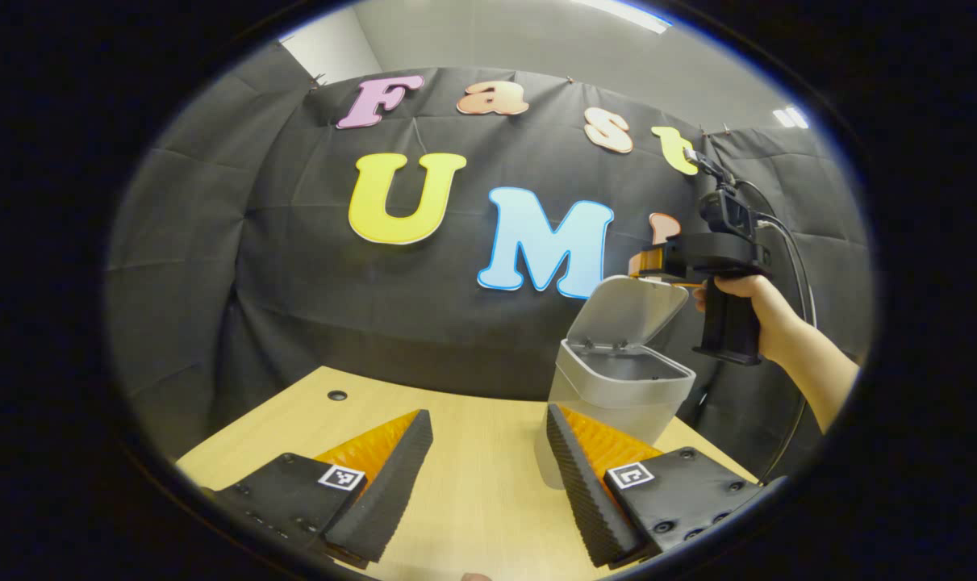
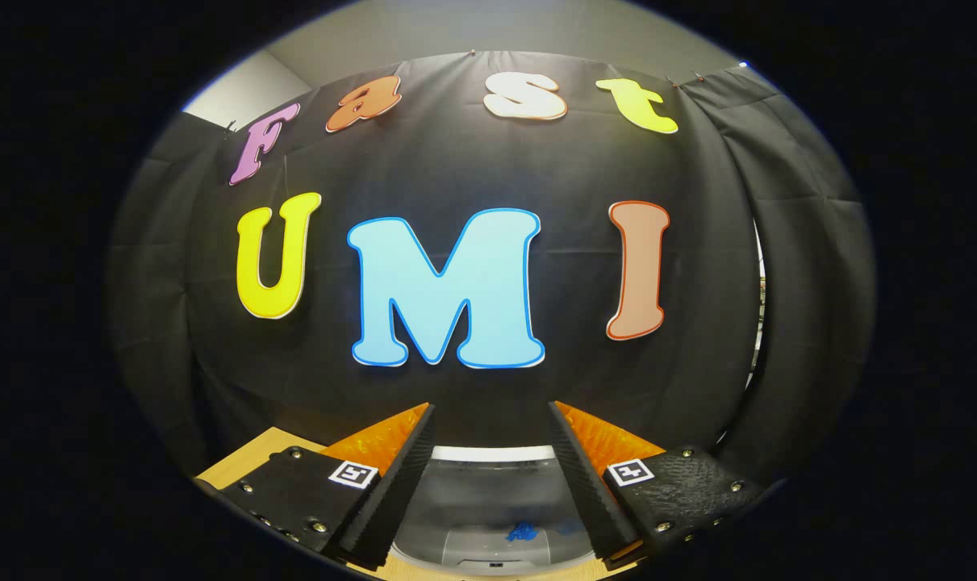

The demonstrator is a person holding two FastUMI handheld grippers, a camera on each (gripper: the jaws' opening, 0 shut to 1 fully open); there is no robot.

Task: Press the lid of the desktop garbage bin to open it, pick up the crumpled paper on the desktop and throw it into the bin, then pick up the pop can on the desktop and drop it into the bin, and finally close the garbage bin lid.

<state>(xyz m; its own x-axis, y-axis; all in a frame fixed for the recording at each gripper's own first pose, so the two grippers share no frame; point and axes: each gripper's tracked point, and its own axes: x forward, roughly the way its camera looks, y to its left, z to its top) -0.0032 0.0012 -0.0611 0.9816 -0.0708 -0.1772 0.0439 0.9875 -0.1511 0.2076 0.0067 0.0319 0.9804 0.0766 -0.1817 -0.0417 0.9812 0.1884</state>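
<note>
A pale grey desktop bin [image 1: 617,387] stands on the wooden table [image 1: 472,492], its lid [image 1: 629,311] tilted up and open. In the left gripper view, a hand holds my right gripper [image 1: 657,270] just above and behind the raised lid's top edge. My left gripper [image 1: 488,415] hovers low over the table in front of the bin, open, with nothing between its fingers. In the right gripper view my right gripper [image 2: 492,407] is open and looks down over the bin [image 2: 488,500]. A small blue patch [image 2: 523,531] shows on the bin's grey surface; what it is I cannot tell.
The black cloth wall hangs close behind the table and the bin. A small round cable hole [image 1: 337,395] sits near the table's far left edge. The person's forearm [image 1: 811,363] reaches in from the right, with a cable trailing from the right gripper.
</note>
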